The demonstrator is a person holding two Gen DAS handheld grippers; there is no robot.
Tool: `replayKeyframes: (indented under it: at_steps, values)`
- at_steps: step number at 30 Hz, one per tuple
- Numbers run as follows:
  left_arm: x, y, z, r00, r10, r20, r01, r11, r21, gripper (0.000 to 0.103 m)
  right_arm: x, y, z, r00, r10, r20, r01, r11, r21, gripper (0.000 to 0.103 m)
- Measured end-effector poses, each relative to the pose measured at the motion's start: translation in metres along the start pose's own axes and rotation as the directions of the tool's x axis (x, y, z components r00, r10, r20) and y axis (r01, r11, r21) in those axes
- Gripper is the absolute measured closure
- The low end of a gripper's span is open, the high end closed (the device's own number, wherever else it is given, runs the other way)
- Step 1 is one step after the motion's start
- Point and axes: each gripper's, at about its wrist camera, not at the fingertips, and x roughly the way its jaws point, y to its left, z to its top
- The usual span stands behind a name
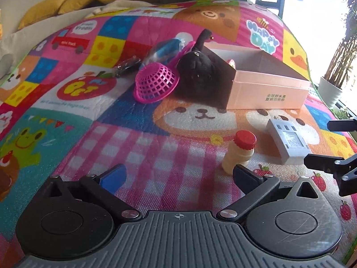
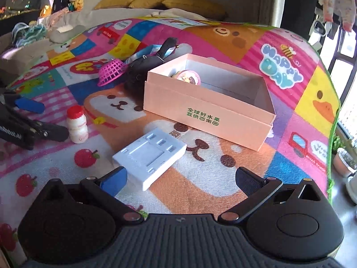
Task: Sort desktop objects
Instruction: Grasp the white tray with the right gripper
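Lying just ahead of spread right fingers (image 2: 113, 182): white charger (image 2: 150, 156).

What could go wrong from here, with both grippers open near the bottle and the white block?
1. The small bottle stands upright just ahead of the left gripper; a finger nudge could topple it.
2. The flat white block lies partly outside the right gripper, with a USB plug sticking out; an off-centre grasp may twist it.

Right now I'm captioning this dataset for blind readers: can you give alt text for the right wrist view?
An open right gripper hovers over a colourful cartoon play mat, just behind a white USB battery charger. Beyond it sits an open pink cardboard box holding one small round item, with a red-capped yogurt drink bottle and the left gripper to the left.
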Motion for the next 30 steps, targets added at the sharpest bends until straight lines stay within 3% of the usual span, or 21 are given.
replayKeyframes:
  at_steps: [4, 8, 10, 11, 12, 15, 21, 22, 24, 25, 27, 30]
  values:
    - [0.000, -0.001, 0.000, 1.000, 0.003, -0.001, -0.003, 1.000, 0.002, 0.000, 0.003, 0.005, 0.007, 0.999, 0.047, 0.015, -0.048, 0.998, 0.051, 0.000]
    - [0.000, -0.001, 0.000, 1.000, 0.003, 0.000, -0.003, 1.000, 0.001, 0.000, 0.028, 0.013, 0.025, 0.999, 0.051, 0.003, -0.051, 0.991, 0.126, 0.013]
    - [0.000, -0.001, 0.000, 1.000, 0.000, 0.000, 0.000, 1.000, 0.000, 0.000, 0.043, 0.009, 0.031, 0.996, 0.076, -0.048, -0.067, 0.982, 0.175, 0.020]
    - [-0.001, -0.001, 0.000, 1.000, -0.006, 0.003, 0.006, 1.000, -0.002, 0.000, 0.049, 0.008, 0.031, 0.993, 0.094, -0.076, -0.078, 0.978, 0.194, 0.031]
    - [-0.001, 0.000, 0.000, 1.000, -0.017, 0.006, 0.017, 1.000, -0.004, 0.000, 0.048, 0.008, 0.030, 0.994, 0.082, -0.072, -0.067, 0.981, 0.183, 0.042]
    - [-0.004, -0.006, 0.001, 0.999, -0.051, 0.014, 0.051, 0.998, 0.025, 0.000, 0.034, 0.003, 0.022, 0.992, 0.102, -0.078, -0.090, 0.986, 0.141, 0.055]
    - [-0.005, -0.041, 0.003, 0.989, -0.138, 0.044, 0.130, 0.980, 0.150, 0.003, 0.007, -0.019, -0.006, 0.996, 0.005, -0.085, 0.006, 0.993, 0.121, 0.055]
    - [-0.005, -0.048, 0.003, 0.989, -0.143, 0.048, 0.132, 0.975, 0.178, 0.005, 0.003, -0.022, -0.008, 0.996, -0.002, -0.086, 0.013, 0.992, 0.129, 0.055]
    - [-0.001, -0.057, 0.003, 0.989, -0.142, 0.045, 0.129, 0.968, 0.214, 0.022, -0.001, -0.027, -0.014, 0.996, -0.013, -0.084, 0.025, 0.991, 0.134, 0.055]
    - [0.002, -0.060, 0.004, 0.990, -0.137, 0.042, 0.125, 0.968, 0.217, 0.022, -0.003, -0.027, -0.016, 0.997, -0.022, -0.080, 0.032, 0.991, 0.127, 0.054]
    - [0.005, -0.060, 0.003, 0.992, -0.120, 0.037, 0.110, 0.973, 0.204, 0.005, -0.006, -0.025, -0.020, 0.997, -0.041, -0.072, 0.048, 0.994, 0.096, 0.041]
    - [0.006, -0.053, 0.005, 0.994, -0.107, 0.038, 0.099, 0.982, 0.163, 0.003, -0.010, -0.024, -0.024, 0.992, -0.116, -0.046, 0.117, 0.993, 0.016, 0.035]
